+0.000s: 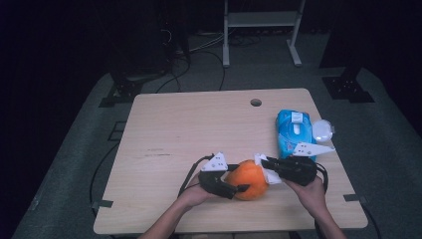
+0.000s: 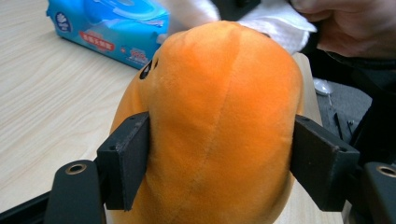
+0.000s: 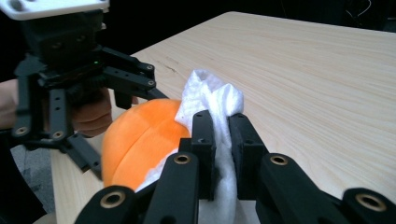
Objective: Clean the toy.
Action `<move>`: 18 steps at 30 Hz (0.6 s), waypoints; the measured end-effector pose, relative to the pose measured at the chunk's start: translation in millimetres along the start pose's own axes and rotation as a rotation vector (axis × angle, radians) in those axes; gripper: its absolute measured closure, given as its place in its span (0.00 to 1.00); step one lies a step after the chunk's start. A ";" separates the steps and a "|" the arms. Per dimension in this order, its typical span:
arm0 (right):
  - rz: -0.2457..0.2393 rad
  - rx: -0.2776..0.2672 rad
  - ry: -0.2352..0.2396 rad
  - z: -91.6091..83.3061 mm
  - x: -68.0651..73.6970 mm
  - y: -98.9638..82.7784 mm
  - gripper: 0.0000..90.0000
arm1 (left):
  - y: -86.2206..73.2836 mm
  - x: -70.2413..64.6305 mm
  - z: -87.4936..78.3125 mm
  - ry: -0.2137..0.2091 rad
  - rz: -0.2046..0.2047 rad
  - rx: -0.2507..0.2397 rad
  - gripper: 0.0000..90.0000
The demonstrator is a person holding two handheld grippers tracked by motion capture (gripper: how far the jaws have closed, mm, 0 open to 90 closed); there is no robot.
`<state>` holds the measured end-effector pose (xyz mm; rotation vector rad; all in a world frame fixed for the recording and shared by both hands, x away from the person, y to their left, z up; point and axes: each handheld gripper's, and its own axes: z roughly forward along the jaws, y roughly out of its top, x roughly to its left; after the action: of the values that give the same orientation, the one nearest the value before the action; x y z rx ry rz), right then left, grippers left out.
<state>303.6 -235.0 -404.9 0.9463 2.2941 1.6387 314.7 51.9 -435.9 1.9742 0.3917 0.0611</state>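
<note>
Wooden table (image 1: pixel 174 124), dark room: left gripper (image 1: pixel 238 189) clamping orange plush toy (image 1: pixel 250 179), lower centre; right gripper (image 1: pixel 263 163) pinching 1 white wipe (image 1: pixel 270 175), wiping the plush toy. Next, likely: rub across.

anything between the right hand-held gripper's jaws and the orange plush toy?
Yes: a crumpled white wipe, pinched in the right hand-held gripper, lies against the round orange plush toy in the right gripper view.

a blue wipes pack (image 1: pixel 294 131) is laid near the right edge of the pale wooden worktop (image 1: pixel 199 129), with a clear round lid (image 1: pixel 323 131) just beside it.
</note>
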 end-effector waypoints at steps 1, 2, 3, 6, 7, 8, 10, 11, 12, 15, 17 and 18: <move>-0.004 -0.003 0.002 -0.4 1.0 0.5 0.90 | -0.4 1.4 -0.5 0.001 -0.012 -0.002 0.29; -0.003 -0.006 0.008 -0.5 2.6 1.3 0.90 | -0.7 2.8 -0.7 0.005 -0.024 -0.007 0.29; -0.006 -0.012 0.015 -0.3 4.2 2.3 0.90 | -1.0 4.0 -0.8 0.008 -0.036 -0.012 0.29; -0.016 -0.028 0.051 2.1 12.0 6.2 0.90 | -1.5 7.0 -0.7 0.018 -0.070 -0.024 0.29; -0.024 -0.030 0.066 3.7 15.3 7.7 0.90 | -1.7 7.7 -0.5 0.018 -0.079 -0.027 0.29; -0.039 -0.024 0.071 5.4 19.0 9.1 0.90 | -1.7 7.8 -0.5 0.019 -0.083 -0.027 0.29; -0.055 -0.020 0.076 8.6 22.8 10.8 0.90 | -1.8 8.0 -1.3 0.021 -0.084 -0.025 0.29; -0.055 -0.017 0.073 8.7 22.4 10.8 0.90 | -2.0 8.1 -1.7 0.019 -0.085 -0.024 0.29; -0.051 -0.019 0.068 8.7 20.5 10.3 0.90 | -2.1 8.3 -2.0 0.016 -0.082 -0.023 0.29; -0.026 -0.027 0.046 6.3 10.7 6.9 0.90 | -2.3 8.6 -2.7 0.009 -0.076 -0.020 0.29; -0.010 -0.026 0.025 4.6 3.5 3.8 0.90 | -3.2 9.8 -3.9 0.001 -0.074 -0.018 0.29; 0.002 -0.024 0.016 4.0 -0.4 1.9 0.90 | -3.7 10.4 -4.7 -0.002 -0.077 -0.018 0.29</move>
<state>306.5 -231.7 -404.8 0.9338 2.2789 1.6765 322.5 60.5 -438.6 1.9393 0.4638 0.0133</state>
